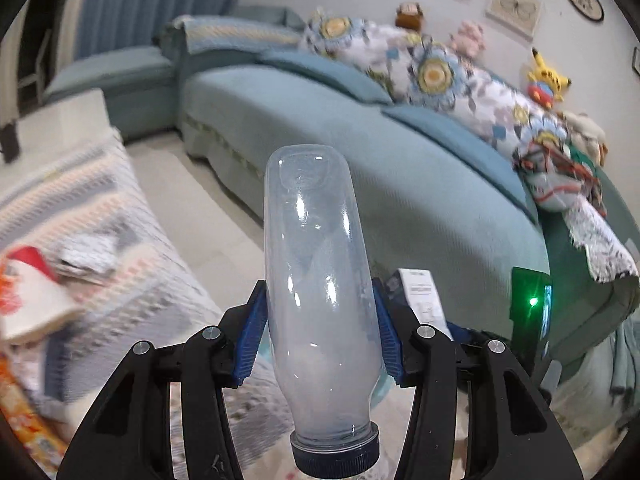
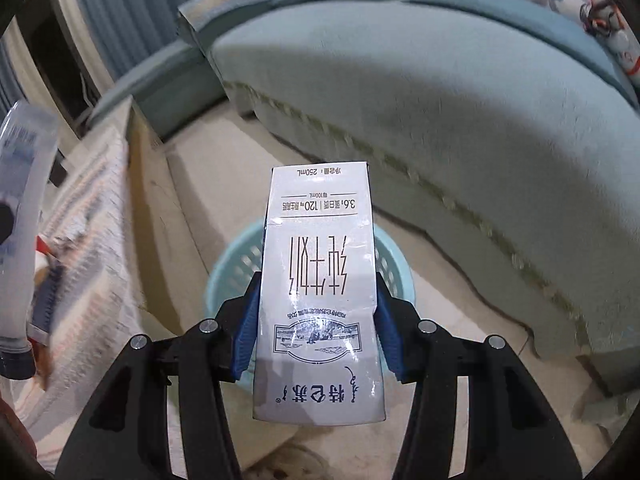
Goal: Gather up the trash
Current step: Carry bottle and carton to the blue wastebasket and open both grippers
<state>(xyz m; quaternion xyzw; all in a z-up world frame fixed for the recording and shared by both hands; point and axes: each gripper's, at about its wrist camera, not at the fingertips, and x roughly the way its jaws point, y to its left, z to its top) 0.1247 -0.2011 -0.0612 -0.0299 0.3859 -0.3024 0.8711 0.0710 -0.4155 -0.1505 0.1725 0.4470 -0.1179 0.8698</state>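
Trash basket [image 2: 394,258], pale blue slatted plastic, sits on the floor directly below the right gripper [image 2: 316,328], nearer that hand. Its blue pads pinch a flat-sided paper milk carton [image 2: 318,292], long axis running along the fingers. Left gripper [image 1: 320,338] clamps a clear, smooth, empty plastic bottle [image 1: 320,280], cap toward the camera.

You have one clear plastic bottle [image 1: 320,292], one white milk carton [image 2: 318,296] and one pale blue basket [image 2: 394,258]. One long sofa [image 1: 360,168] carries three flowered cushions [image 1: 352,42]. At least five framed pictures [image 1: 514,8] hang on the wall.
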